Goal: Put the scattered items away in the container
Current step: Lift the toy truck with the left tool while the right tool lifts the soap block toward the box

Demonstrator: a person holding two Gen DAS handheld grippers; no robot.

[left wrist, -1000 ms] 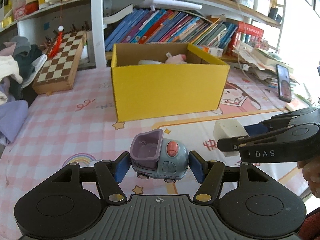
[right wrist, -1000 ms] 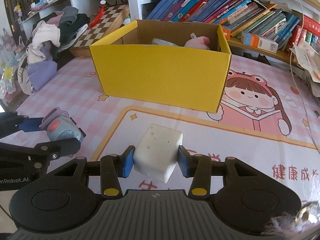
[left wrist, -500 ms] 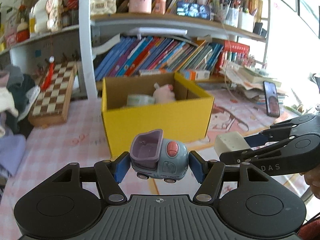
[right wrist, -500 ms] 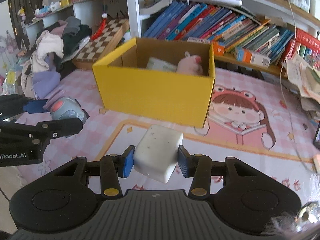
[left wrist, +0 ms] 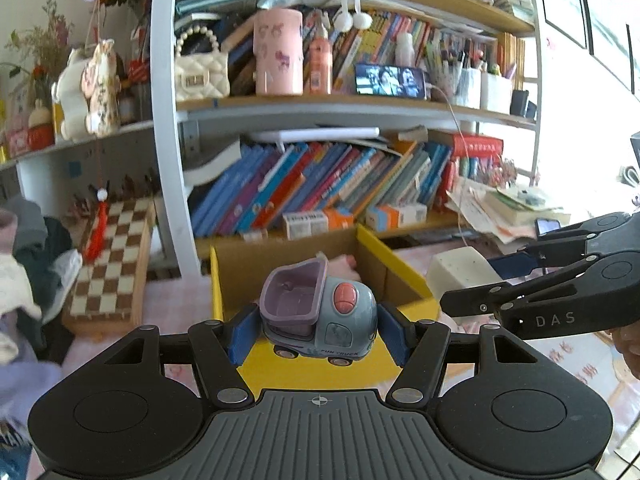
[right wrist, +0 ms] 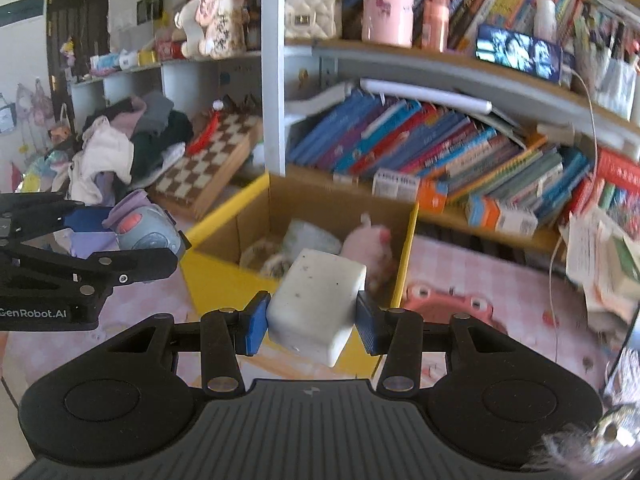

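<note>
Two tools gripping, toy truck (left wrist: 318, 312) left tool (left wrist: 318, 330), white block (right wrist: 316, 306) right tool (right wrist: 312, 322)

A chessboard (left wrist: 110, 264) leans against the white shelf post (left wrist: 170, 128), with a heap of clothes (right wrist: 120, 148) beside it. Slanting books (left wrist: 320, 184) fill the lower shelf. Above stand a pink tumbler (left wrist: 279, 52), a cream quilted handbag (left wrist: 201, 74) and a lit phone screen (left wrist: 390, 80). A pink checked cloth (right wrist: 500, 280) covers the table.
</note>
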